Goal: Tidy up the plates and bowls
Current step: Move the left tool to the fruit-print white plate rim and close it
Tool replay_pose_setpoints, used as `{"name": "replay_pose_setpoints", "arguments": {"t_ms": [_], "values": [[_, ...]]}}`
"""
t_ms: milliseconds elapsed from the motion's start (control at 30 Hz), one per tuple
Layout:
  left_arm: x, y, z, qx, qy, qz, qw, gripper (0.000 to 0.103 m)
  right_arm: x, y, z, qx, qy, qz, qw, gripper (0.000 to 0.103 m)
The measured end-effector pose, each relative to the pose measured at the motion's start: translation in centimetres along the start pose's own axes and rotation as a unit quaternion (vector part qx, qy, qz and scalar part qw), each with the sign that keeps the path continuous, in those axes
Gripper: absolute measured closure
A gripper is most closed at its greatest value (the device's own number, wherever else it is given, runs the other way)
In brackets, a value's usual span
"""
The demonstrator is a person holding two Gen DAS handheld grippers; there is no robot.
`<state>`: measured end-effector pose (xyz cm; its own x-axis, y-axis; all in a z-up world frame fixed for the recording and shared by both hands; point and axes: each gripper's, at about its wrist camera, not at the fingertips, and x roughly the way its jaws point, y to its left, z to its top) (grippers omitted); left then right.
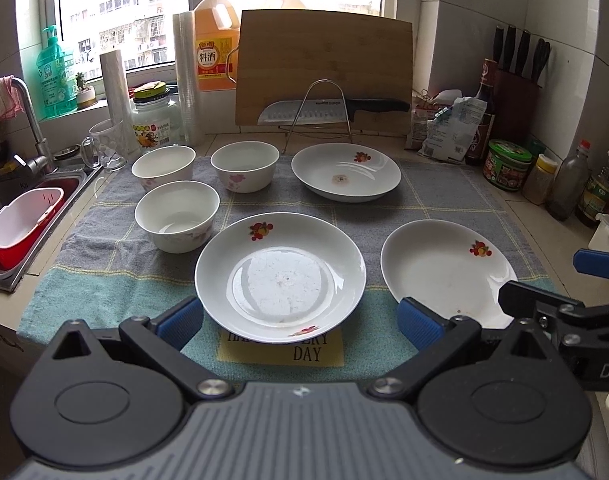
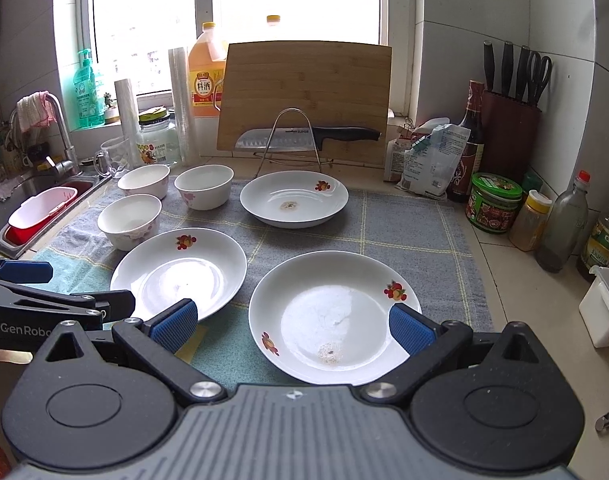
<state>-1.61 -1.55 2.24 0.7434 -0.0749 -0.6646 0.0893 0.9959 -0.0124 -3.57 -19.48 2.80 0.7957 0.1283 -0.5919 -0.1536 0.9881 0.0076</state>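
Three white plates with fruit prints lie on a checked cloth [image 1: 444, 184]: a near middle plate [image 1: 280, 276] [image 2: 180, 272], a near right plate [image 1: 444, 268] [image 2: 332, 316] and a far plate [image 1: 346, 172] [image 2: 294, 198]. Three white bowls stand at the left: two at the back [image 1: 164, 166] [image 1: 246, 170] and one in front [image 1: 177, 214] [image 2: 129, 220]. My left gripper [image 1: 300, 320] is open and empty, just in front of the middle plate. My right gripper [image 2: 290, 326] is open and empty over the near right plate's front edge.
A sink [image 1: 20, 216] with a red and white basin lies at the left. A cutting board [image 1: 324, 68], a knife on a wire rack [image 1: 324, 110], bottles and jars line the back. Sauce bottles, jars [image 2: 492, 204] and a knife block [image 2: 508, 136] stand at the right.
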Motion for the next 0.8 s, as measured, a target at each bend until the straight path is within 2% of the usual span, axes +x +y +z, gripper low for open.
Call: {"name": "replay_pose_setpoints", "arguments": {"t_ms": [167,267,433,567,800], "values": [[0.3,0.1,0.1,0.003,-0.006,0.0,1.0,0.001,-0.3,-0.9,-0.5,-0.007,-0.016,0.018,1.0,0.0],[0.8,0.0,0.3,0.009,-0.011,-0.003,0.9999,0.001,0.3,-1.4,-1.2,-0.017,-0.011,0.013,1.0,0.0],[2.1,-0.1,0.6,0.013,-0.015,-0.02,0.9996,0.001,1.7,-2.9,-2.8,-0.012,0.011,0.007,1.0,0.0],[3.1,-0.2,1.0,0.01,-0.007,-0.055,0.9984,0.001,3.1,-3.8,-4.6,-0.016,0.033,0.002,0.999,0.0],[4.8,-0.5,1.9,0.015,0.01,-0.069,0.9974,0.001,6.0,-5.1,-6.3,-0.01,0.067,0.006,0.998,0.0]]}}
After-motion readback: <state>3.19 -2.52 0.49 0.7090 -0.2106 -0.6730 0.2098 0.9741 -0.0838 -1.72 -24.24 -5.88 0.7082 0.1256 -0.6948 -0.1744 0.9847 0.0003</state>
